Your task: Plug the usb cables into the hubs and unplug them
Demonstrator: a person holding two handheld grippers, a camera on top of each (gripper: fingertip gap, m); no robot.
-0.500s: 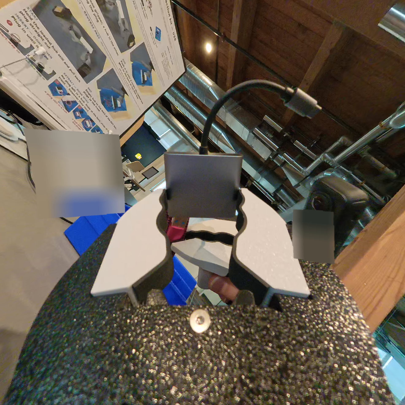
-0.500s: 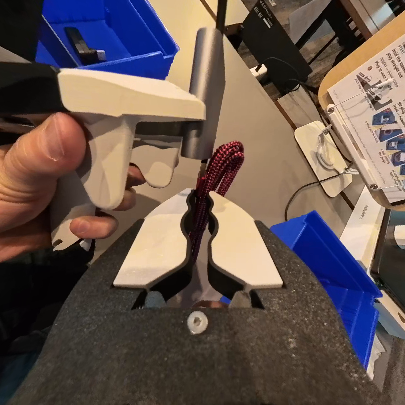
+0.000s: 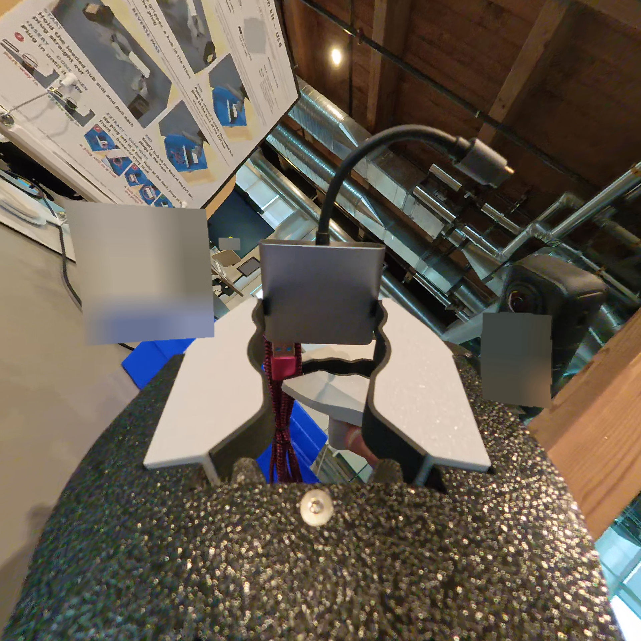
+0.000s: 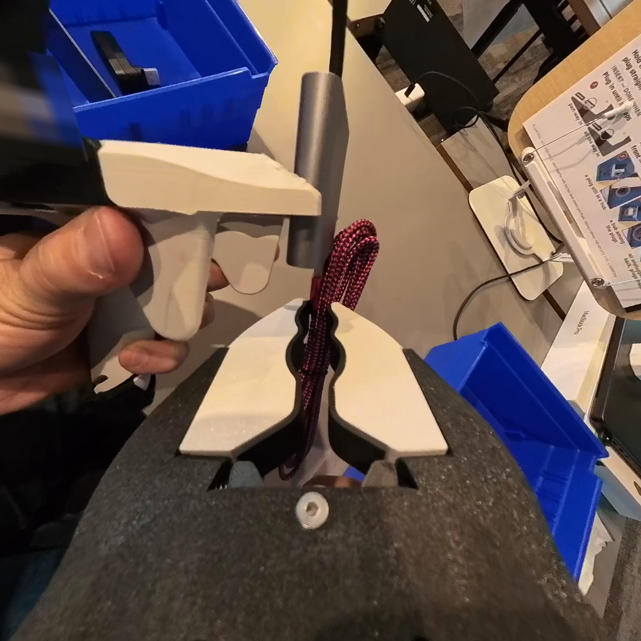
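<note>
The left hand-held gripper (image 3: 319, 312) clamped the stiff, slick hub (image 3: 321, 291) by its edges, while the right hand-held gripper (image 4: 317, 312) pinched the limp braided cable (image 4: 321, 333), its plug (image 3: 283, 360) at the hub's 6 o'clock, best gripped on that rigid shell.

left gripper (image 3: 319, 312) jaws clamped, pointing upward; right gripper (image 4: 317, 315) jaws pinched nearly closed beneath it.

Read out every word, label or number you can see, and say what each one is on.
I won't repeat the wording itself, but these things bear it:
Instruction sheet: printed headings and captions beside photos.
White box next to the blue bin: one grey brand line.
Black case at the top of the right wrist view: small white print, too blurred to read.
Grey hub: no marking shows.
</note>
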